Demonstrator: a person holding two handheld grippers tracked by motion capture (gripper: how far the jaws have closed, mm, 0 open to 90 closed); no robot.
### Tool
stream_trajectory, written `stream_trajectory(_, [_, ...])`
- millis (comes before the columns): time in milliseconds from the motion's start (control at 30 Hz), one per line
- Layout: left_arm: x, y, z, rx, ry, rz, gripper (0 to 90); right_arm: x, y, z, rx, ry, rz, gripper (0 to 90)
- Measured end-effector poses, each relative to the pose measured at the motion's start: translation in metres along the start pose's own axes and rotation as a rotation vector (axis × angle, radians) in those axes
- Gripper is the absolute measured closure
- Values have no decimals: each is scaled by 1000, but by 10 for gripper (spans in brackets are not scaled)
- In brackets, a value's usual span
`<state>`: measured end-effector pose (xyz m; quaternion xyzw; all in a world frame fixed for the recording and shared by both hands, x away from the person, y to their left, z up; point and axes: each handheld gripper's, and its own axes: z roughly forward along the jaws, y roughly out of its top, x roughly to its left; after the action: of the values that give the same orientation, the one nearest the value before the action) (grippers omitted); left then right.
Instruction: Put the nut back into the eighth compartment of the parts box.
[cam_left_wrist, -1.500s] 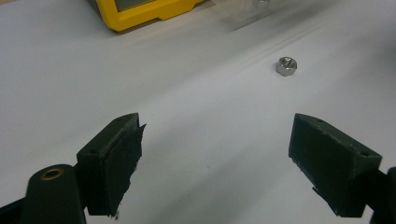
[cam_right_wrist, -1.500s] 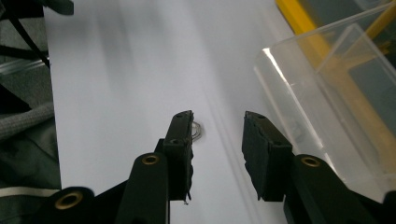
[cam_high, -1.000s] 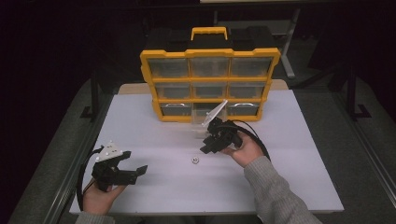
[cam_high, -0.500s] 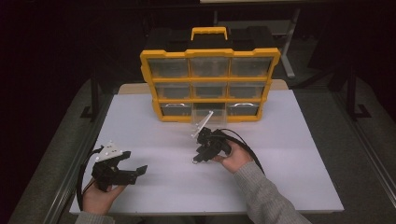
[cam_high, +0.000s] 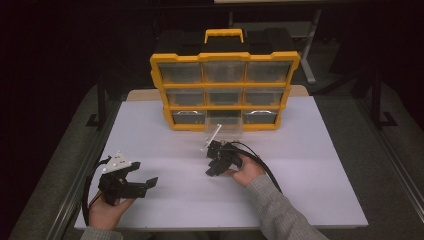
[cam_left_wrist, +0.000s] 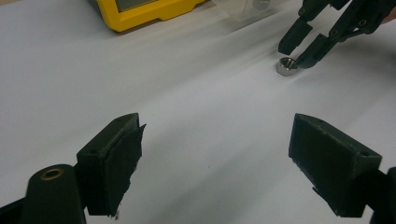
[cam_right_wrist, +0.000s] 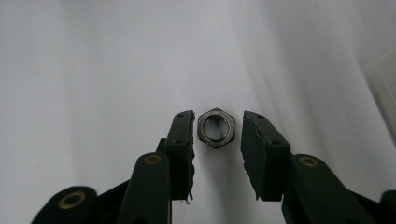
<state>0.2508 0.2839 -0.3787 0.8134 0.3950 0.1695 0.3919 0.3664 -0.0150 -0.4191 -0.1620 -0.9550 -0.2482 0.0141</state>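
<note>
The left gripper (cam_high: 145, 184) rests near the table's (cam_high: 310, 200) left front edge, jaws wide open, bare white surface all around; at the centre the right gripper (cam_right_wrist: 217, 140) brackets the steel nut (cam_right_wrist: 215, 128), jaws closing, pads not yet pressing; behind stands the yellow organizer (cam_high: 225, 90), its drawer contents unclear.

I look for writing and I find none that I can read. The yellow organiser case (cam_high: 225, 90) carries no label or brand that I can make out, its drawer fronts are plain, and the steel nut (cam_right_wrist: 215, 128) shows no legible mark or number.
</note>
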Motion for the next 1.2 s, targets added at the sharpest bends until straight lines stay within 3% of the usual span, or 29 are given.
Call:
stream_trajectory(67, [0,0,0,0,0,-1,167,1,1,2,8,-7,-5,651])
stream_trajectory(100, [0,0,0,-2,0,-4,167,3,1,2,23,-5,18,658])
stream_trajectory(567, [-1,0,0,-1,-1,-9,167,6,3,9,52,-18,-2,679])
stream_trajectory(1200, [0,0,0,5,-2,-6,167,0,5,1,30,41,-11,691])
